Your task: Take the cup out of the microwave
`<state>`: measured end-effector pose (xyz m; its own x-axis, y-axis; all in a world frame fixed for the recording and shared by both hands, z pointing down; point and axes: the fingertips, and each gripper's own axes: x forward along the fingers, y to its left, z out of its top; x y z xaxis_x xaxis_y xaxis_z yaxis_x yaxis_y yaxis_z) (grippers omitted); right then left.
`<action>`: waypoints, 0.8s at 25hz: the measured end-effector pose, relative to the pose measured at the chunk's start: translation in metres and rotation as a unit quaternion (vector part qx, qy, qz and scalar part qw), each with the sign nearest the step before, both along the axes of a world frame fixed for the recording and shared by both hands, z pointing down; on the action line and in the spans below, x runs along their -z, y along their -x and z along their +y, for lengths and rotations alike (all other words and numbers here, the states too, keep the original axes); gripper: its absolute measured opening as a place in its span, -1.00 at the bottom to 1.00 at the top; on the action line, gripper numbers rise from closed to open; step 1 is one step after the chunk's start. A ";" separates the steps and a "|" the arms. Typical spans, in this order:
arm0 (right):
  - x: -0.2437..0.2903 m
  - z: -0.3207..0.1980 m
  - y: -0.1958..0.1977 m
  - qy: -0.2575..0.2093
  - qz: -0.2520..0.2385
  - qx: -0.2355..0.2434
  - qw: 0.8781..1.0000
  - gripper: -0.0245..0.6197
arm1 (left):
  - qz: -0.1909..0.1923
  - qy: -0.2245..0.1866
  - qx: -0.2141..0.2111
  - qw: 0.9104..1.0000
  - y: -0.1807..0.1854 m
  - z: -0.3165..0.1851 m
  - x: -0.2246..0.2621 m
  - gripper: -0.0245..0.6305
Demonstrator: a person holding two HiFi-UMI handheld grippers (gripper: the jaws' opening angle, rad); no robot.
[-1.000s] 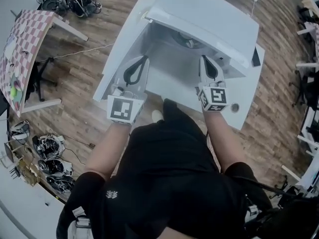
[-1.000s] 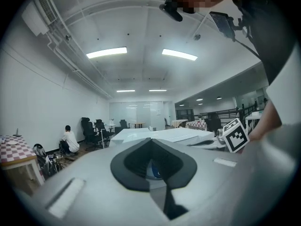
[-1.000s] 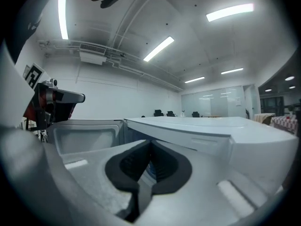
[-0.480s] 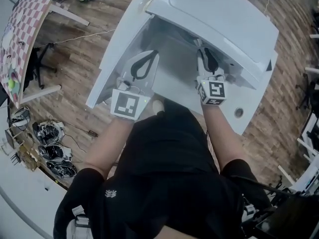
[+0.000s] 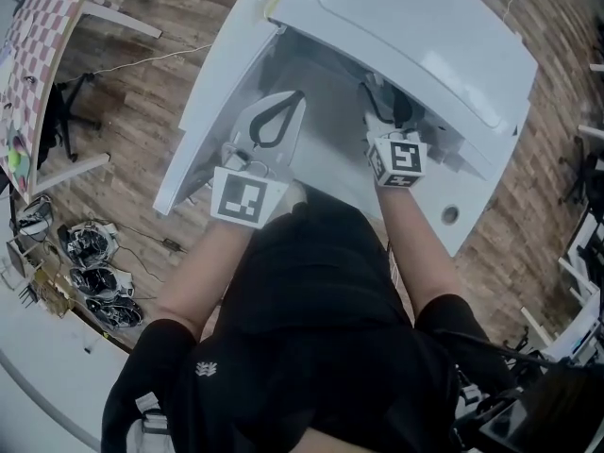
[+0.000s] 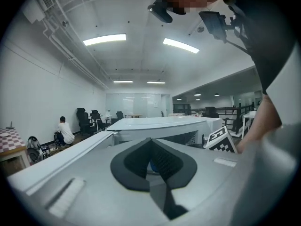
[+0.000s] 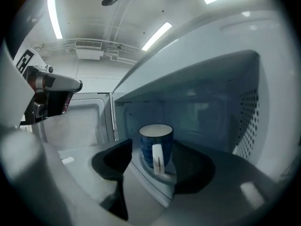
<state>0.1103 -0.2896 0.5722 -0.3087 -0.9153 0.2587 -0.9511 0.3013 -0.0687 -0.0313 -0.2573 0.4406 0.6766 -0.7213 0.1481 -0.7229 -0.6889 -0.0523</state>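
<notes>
A blue cup (image 7: pixel 156 147) with a white handle stands upright on the turntable inside the white microwave (image 5: pixel 415 36). The handle faces my right gripper (image 7: pixel 155 173). That gripper reaches into the cavity (image 5: pixel 382 97), and its jaws have just been opening. The cup sits in line with the gap between them, and neither pad touches it. My left gripper (image 5: pixel 281 107) hovers in front of the open microwave door (image 5: pixel 212 111) with its fingertips together and nothing held (image 6: pixel 153 166). The head view hides the cup under the microwave's top.
The microwave sits on a white table (image 5: pixel 462 225). A checkered table (image 5: pixel 38 55) and piles of cables and headsets (image 5: pixel 90 262) lie on the wooden floor to the left. A person sits far off (image 6: pixel 63 130) among office chairs.
Both grippers have moved forward and lower toward the microwave opening. The right gripper's jaws have gone from shut to open.
</notes>
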 end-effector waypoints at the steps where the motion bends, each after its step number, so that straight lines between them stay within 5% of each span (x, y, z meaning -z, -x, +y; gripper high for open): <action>1: -0.002 -0.002 0.001 0.000 -0.002 0.002 1.000 -0.12 | -0.002 0.001 0.001 1.000 0.000 -0.001 -0.003 -0.91; 20: -0.022 -0.046 0.009 -0.003 -0.008 0.013 1.000 0.23 | -0.014 0.029 0.006 0.999 -0.002 -0.023 -0.034 -0.91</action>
<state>0.1014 -0.3352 0.5946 -0.3367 -0.9084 0.2480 -0.9416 0.3267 -0.0814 -0.0290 -0.2799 0.4743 0.6631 -0.7191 0.2079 -0.7300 -0.6827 -0.0327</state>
